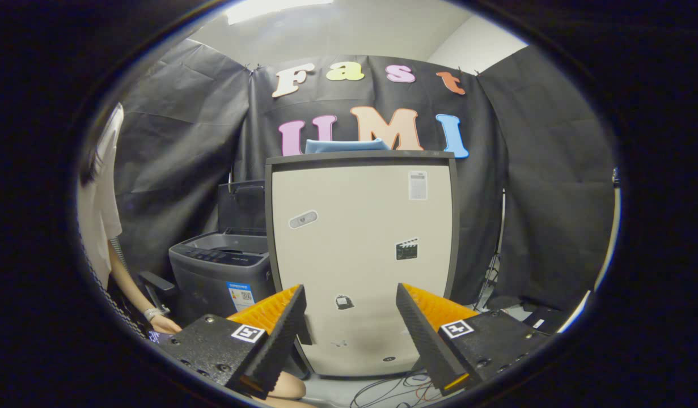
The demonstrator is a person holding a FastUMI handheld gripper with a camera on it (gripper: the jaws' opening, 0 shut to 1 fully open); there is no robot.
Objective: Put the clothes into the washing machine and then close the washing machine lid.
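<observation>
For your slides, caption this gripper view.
Open gripper faces a beige washer with blue cloth on top.

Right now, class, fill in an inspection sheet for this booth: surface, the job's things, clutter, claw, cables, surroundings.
Surface: grey floor beyond the claw; no table seen.
Job's things: tall beige washing machine straight ahead, front facing the claw; a blue cloth lies on its top.
Clutter: a smaller grey top-loading washer to its left, lid raised; stickers on the beige front.
Claw: claw open, fingers spread, nothing between them.
Cables: loose wires on the floor at the machine's foot.
Surroundings: black cloth wall behind; a person in a white top seated left of the grey washer.
</observation>
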